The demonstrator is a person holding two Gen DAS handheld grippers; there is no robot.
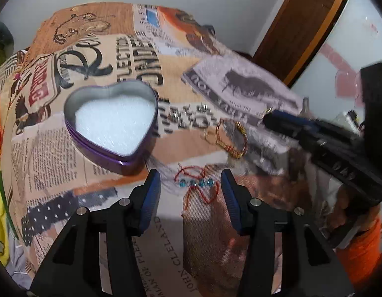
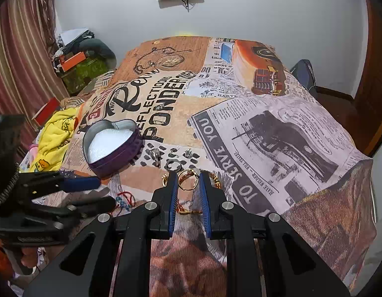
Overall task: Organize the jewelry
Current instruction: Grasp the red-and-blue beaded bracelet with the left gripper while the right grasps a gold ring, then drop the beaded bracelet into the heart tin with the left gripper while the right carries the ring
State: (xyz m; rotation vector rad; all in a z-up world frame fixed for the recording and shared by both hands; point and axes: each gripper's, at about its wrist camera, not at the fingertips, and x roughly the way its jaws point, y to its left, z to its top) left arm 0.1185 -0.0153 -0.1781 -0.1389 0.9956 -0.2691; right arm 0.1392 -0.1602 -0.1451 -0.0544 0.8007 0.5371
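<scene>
A purple heart-shaped tin (image 1: 111, 126) with white foam inside lies open on the printed cloth; it also shows in the right wrist view (image 2: 111, 146). A red cord bracelet with blue beads (image 1: 195, 183) lies between the fingers of my open left gripper (image 1: 191, 180). A gold and red bangle (image 1: 231, 138) lies farther right. My right gripper (image 2: 188, 182) is open around a gold ring (image 2: 187, 179) on the cloth, with the bangle partly hidden behind its fingers. Small silver rings and earrings (image 2: 172, 159) lie just beyond. The left gripper (image 2: 91, 193) shows at the left over the red bracelet (image 2: 124, 199).
The bed is covered by a newspaper-print cloth (image 2: 265, 128) that drops off at the right edge. A yellow towel (image 2: 54, 138) and clutter lie at the left. A wooden door (image 1: 302, 24) stands at the right, a white wall behind.
</scene>
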